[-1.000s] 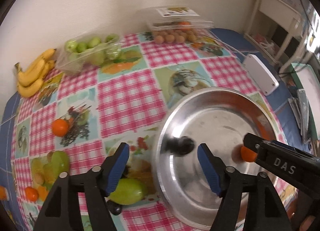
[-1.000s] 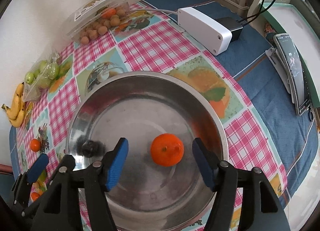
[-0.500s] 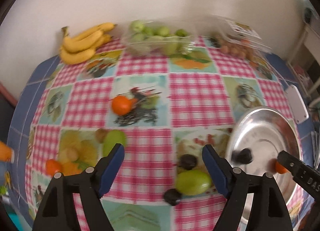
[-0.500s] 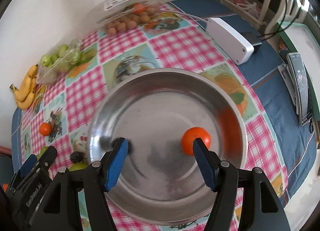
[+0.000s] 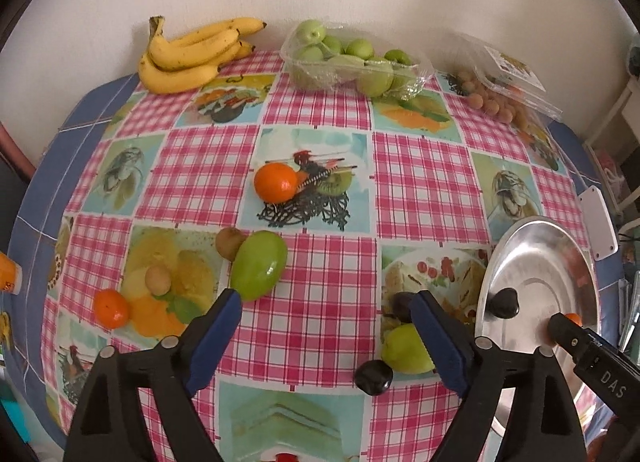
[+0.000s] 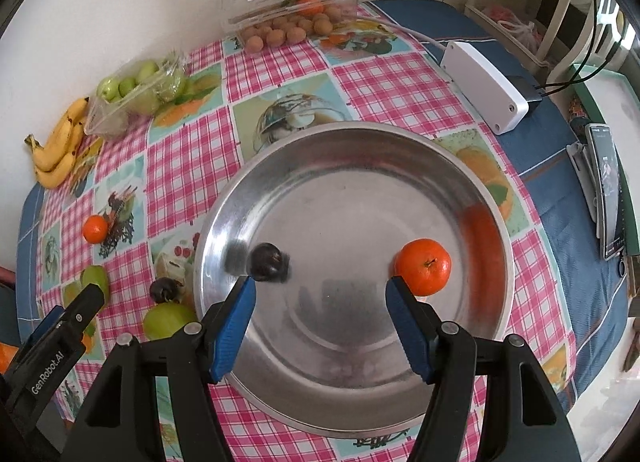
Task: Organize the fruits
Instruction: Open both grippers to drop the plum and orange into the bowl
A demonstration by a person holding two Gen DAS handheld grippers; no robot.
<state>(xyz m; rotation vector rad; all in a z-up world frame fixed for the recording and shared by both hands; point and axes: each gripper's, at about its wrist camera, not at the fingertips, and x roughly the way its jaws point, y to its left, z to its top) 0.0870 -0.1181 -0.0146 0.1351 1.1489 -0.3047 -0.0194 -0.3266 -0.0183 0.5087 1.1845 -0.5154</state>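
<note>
A steel bowl (image 6: pixel 486 197) holds a dark plum (image 6: pixel 266 262) and an orange tangerine (image 6: pixel 423 266). My right gripper (image 6: pixel 320 304) hangs open above the bowl, nothing between its fingers. My left gripper (image 5: pixel 326 326) hovers over the checked cloth left of the bowl (image 5: pixel 520 246), its jaws opening and empty. Loose fruit lies around it: a green mango (image 5: pixel 259 265), a tangerine (image 5: pixel 276 182), a second tangerine (image 5: pixel 111 308), two kiwis (image 5: pixel 230 242), a green fruit (image 5: pixel 404 350) and two dark plums (image 5: pixel 374 378).
Bananas (image 5: pixel 188 53), a clear pack of green apples (image 5: pixel 352 59) and a clear box of small brown fruit (image 5: pixel 500 101) line the wall. A white device (image 6: pixel 484 87) with a cable and a phone (image 6: pixel 608 189) lie on the blue cloth at the right.
My left gripper swung left from over the bowl to above the cloth and its jaws widened. The right gripper drifted slightly, so the tangerine now sits by its right finger.
</note>
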